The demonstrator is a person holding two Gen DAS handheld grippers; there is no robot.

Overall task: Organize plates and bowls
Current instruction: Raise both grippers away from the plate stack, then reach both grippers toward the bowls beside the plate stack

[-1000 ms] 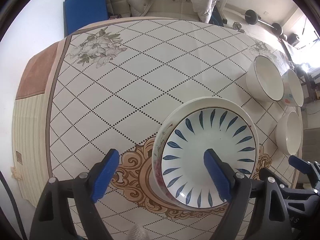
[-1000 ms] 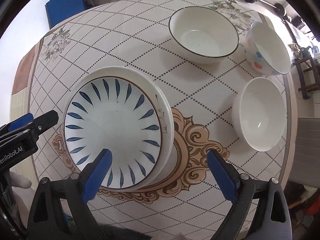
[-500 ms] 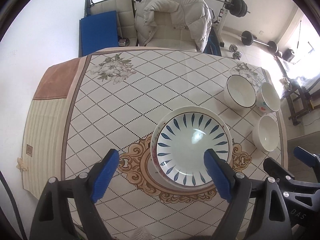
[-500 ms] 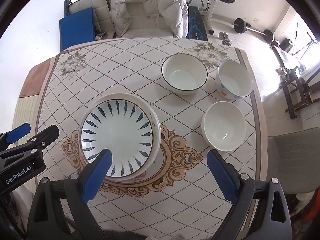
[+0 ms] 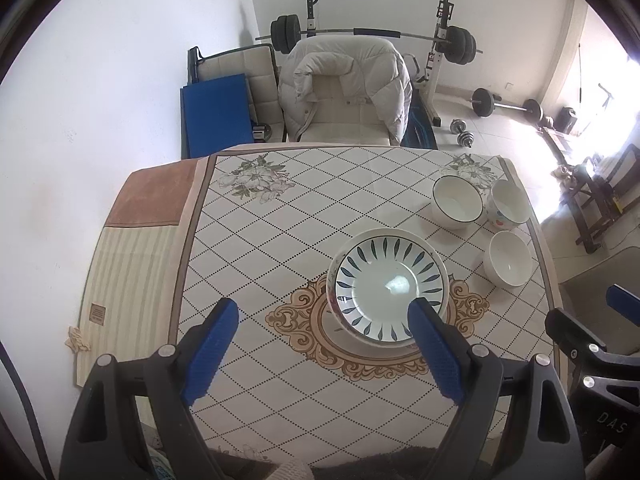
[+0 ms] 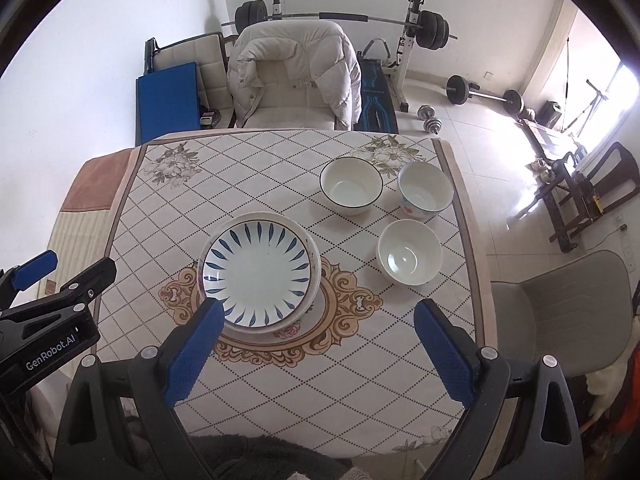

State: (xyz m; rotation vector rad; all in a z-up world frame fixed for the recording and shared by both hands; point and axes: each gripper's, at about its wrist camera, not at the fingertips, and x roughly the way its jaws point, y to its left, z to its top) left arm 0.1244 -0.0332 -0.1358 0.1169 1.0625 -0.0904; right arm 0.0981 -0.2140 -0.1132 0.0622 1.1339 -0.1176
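Observation:
A blue-leaf plate (image 6: 258, 270) lies on top of a wider white plate (image 6: 312, 288) at the table's middle; the stack also shows in the left wrist view (image 5: 390, 288). Three bowls stand apart at the right: a dark-rimmed white bowl (image 6: 351, 186), a bowl with red spots (image 6: 425, 196) and a plain white bowl (image 6: 410, 252). My left gripper (image 5: 324, 320) is open and empty, high above the table's near side. My right gripper (image 6: 318, 320) is open and empty, also held high above the near edge.
The table (image 6: 240, 168) has a diamond-pattern cloth. A chair with a white jacket (image 6: 292, 80) stands behind it, a grey chair (image 6: 560, 312) at the right. Weights and a barbell rack (image 6: 340, 20) stand at the back wall.
Both grippers have risen and pulled back from the plate stack, so the whole table and room come into view. Plates and bowls have not moved.

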